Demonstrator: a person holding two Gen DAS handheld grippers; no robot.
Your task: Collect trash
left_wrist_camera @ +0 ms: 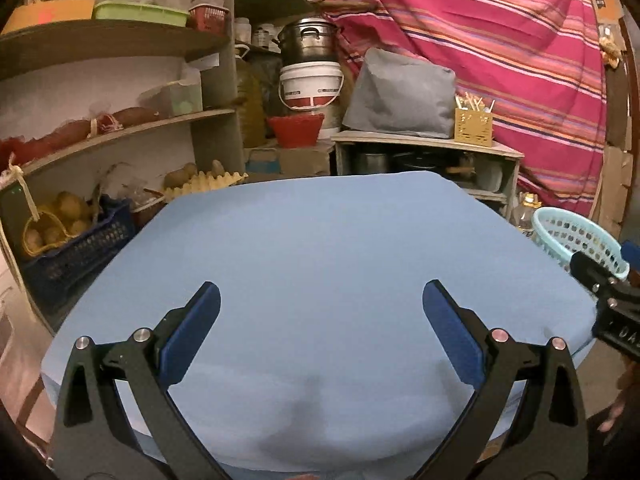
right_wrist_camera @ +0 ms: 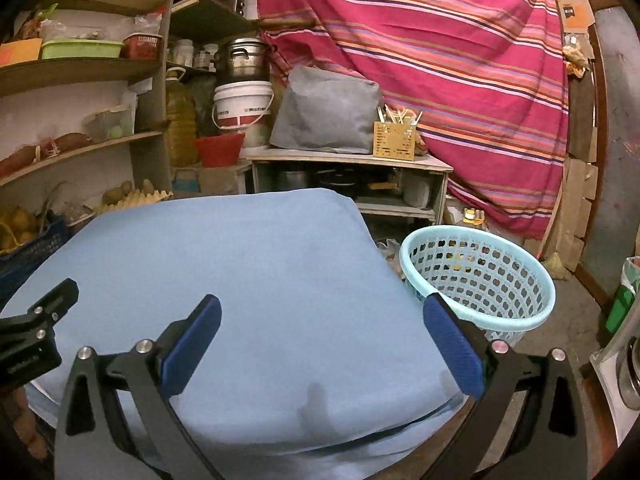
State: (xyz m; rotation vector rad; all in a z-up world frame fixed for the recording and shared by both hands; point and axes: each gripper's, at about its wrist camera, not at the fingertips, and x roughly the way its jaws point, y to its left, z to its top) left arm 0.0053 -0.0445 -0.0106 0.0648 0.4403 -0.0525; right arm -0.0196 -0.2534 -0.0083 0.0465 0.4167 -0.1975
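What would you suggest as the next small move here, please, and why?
Probably pause and look around for trash: both the left claw and right claw are open and empty over the blue cloth, which shows no litter, while the basket stands beside it.

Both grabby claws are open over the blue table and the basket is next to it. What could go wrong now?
Two things, maybe. The light blue basket stands right beside the table edge, close to the right gripper, so a swing could tip it. The left gripper and right gripper hover near each other, so they might bump. Also, no trash shows on the blue cloth, so a grab here would likely catch only fabric.
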